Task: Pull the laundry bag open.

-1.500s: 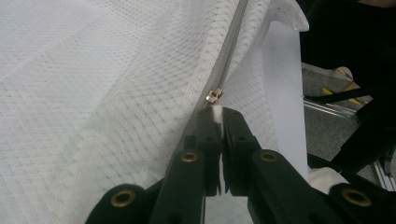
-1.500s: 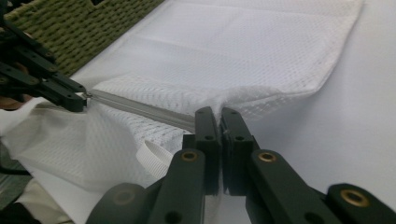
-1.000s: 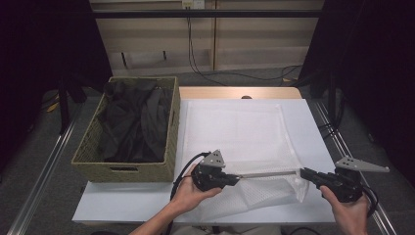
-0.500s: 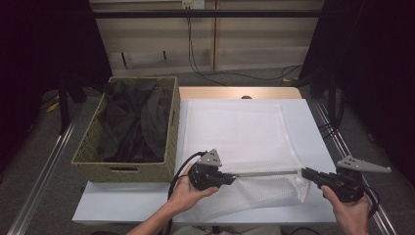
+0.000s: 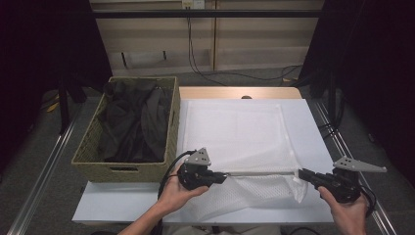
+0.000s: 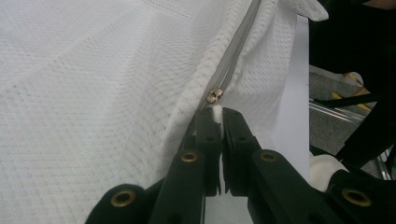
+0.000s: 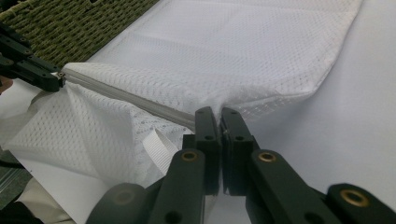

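you've got the white mesh bag (image 5: 240,142) flat on the table's near edge, left gripper (image 5: 219,177) pinched on its zipper end, right gripper (image 5: 304,174) clamped on the other, zipper (image 5: 259,173) taut but seemingly closed, opening still ahead.

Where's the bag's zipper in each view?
High view: zipper runs as a taut line between both grippers, low centre.
Left gripper view: runs from jaws to upper right.
Right gripper view: runs from jaws to upper left.
Shared landmark: white mesh bag.
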